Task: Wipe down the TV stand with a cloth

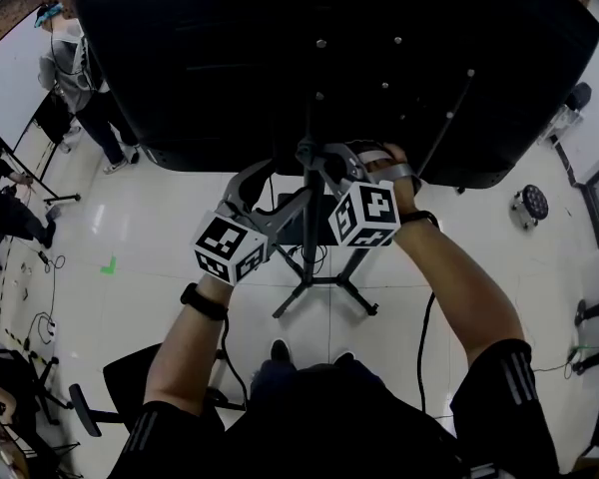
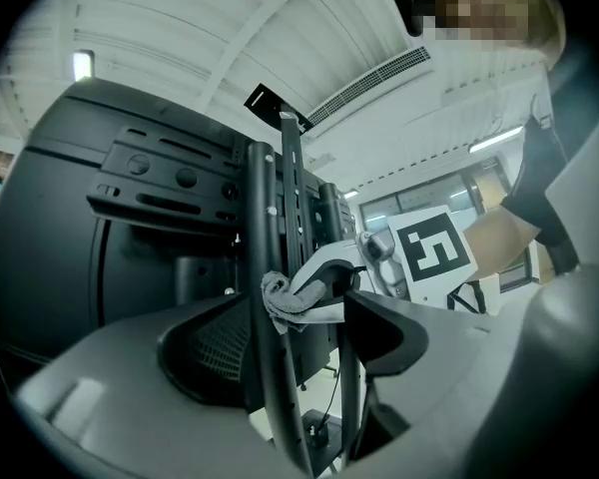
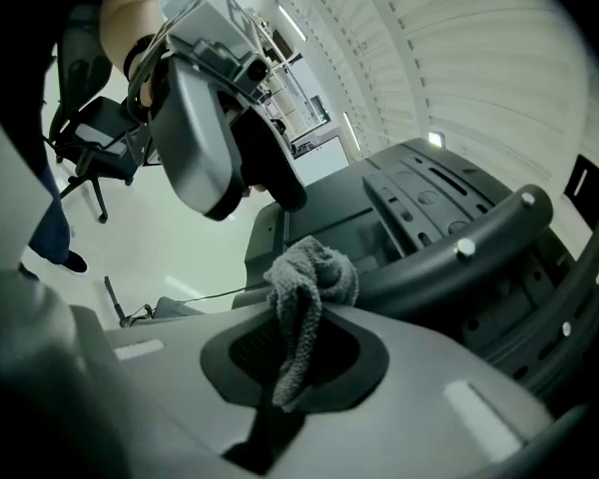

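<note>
Two grippers work behind the TV point(image 1: 329, 48). The right gripper point(image 1: 317, 158) pinches the cloth point(image 3: 304, 287) against a stand bar point(image 3: 459, 252). The left gripper point(image 1: 252, 180) sits wide apart around the pole point(image 2: 265, 387).

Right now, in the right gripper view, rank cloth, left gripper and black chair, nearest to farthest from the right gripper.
1. cloth, held by the right gripper.
2. left gripper, upper left.
3. black chair, far left on the floor.
</note>
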